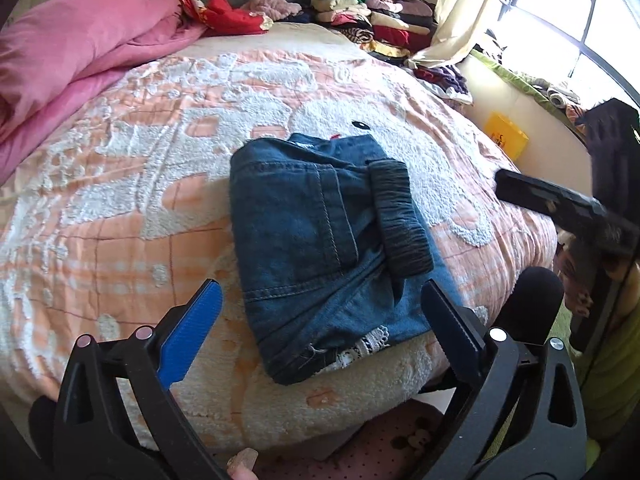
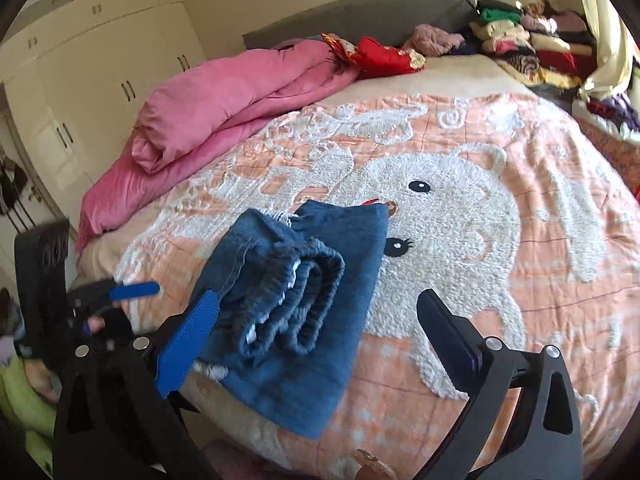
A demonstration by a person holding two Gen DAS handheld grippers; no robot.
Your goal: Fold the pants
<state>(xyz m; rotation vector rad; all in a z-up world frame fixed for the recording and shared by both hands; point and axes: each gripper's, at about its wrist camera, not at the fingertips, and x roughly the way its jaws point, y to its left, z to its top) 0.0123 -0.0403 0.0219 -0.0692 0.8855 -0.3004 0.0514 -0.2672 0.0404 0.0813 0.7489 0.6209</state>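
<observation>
The blue denim pants (image 1: 320, 240) lie folded into a compact bundle on the peach and white bedspread (image 1: 140, 184), near the bed's front edge. A dark elastic waistband (image 1: 400, 220) lies across the top of the bundle. My left gripper (image 1: 324, 316) is open and empty, its fingers either side of the bundle's near end, just above it. In the right wrist view the pants (image 2: 296, 312) show the rolled waistband end. My right gripper (image 2: 316, 344) is open and empty beside the bundle. The left gripper (image 2: 132, 292) shows at that view's left; the right one (image 1: 560, 200) shows blurred at the left view's right.
A pink duvet (image 1: 68, 60) is heaped on the bed's far left. Stacks of folded clothes (image 1: 380, 20) sit by the headboard at the back right. A window (image 1: 580, 20) and curtain lie right; white wardrobes (image 2: 80, 80) stand left. The floor lies below the bed edge.
</observation>
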